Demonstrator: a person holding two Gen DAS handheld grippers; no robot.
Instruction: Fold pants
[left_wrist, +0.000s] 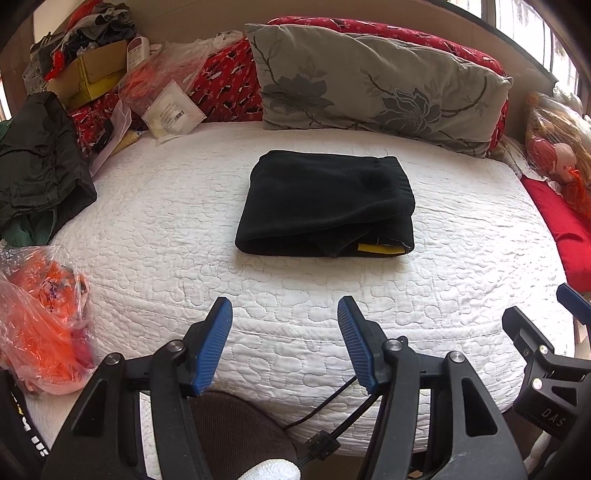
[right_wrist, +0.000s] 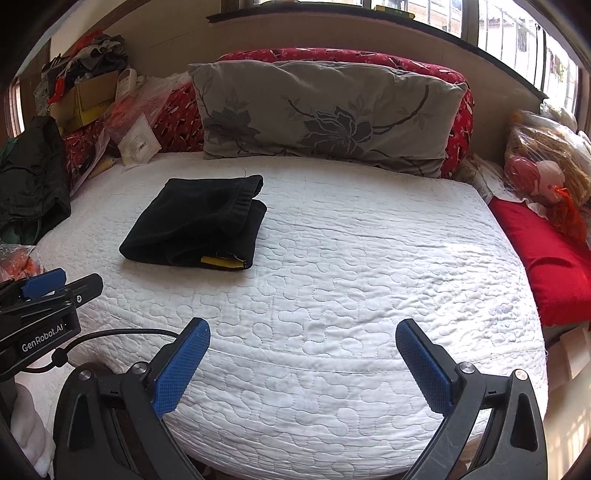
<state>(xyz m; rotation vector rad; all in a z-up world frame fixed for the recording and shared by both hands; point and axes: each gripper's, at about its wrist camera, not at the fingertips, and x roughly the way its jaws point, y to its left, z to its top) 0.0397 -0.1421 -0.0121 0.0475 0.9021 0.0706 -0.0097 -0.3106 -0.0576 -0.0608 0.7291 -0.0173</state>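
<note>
White quilted bedding is covering the bed (left_wrist: 461, 258), and a grey flower pillow (left_wrist: 369, 81) is leaning at the far side. Black pants (left_wrist: 325, 206) are lying in the middle of the bed, already looking folded into a thick, neat square. A small yellow tag (left_wrist: 378, 249) is peeking out at the near right corner. Bags and clothes are piling up at the far left.

The left tool (left_wrist: 284, 347) is hanging over the near edge of the bed, with its blue pads apart and nothing between them. The right tool (right_wrist: 303, 365) is doing the same, spread wide and holding nothing. Both are staying well apart from the pants.

The pants are looking soft, floppy and light, like fleece. They are probably bending and sliding open easily if pulled by one layer. Pinching all the layers together at the near edge, one tool near each corner, is likely the safest way to move them. The job is looking almost done.
</note>
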